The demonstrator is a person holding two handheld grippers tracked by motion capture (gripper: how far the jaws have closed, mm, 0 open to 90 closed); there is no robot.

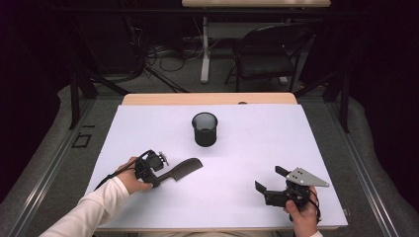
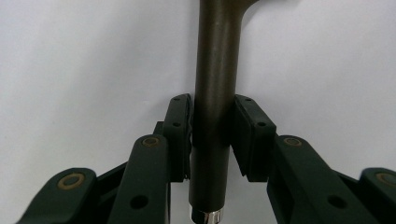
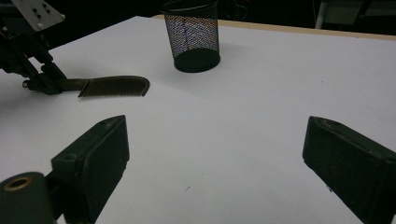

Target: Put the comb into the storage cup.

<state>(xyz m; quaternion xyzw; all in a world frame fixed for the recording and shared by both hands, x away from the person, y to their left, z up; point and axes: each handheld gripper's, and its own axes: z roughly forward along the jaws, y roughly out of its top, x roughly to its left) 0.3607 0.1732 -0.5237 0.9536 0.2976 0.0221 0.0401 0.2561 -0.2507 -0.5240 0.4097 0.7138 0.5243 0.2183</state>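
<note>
Comb (image 1: 185, 169), flat on the table short of the mesh cup (image 1: 205, 129), has its handle clamped by the left gripper (image 2: 212, 135); lifting and delivery remain, the right gripper (image 1: 272, 180) gaping empty.

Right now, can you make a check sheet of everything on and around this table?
Surface: white table top, bare around the things.
Job's things: dark comb lying flat; black mesh cup upright, apart from it.
Clutter: nothing seen.
Grippers: left gripper shut on the comb's handle; right gripper open, nothing between its jaws.
Cables: one trails from the left gripper; a tangle on the floor behind.
Surroundings: folding chair, desk leg, dark room.
</note>
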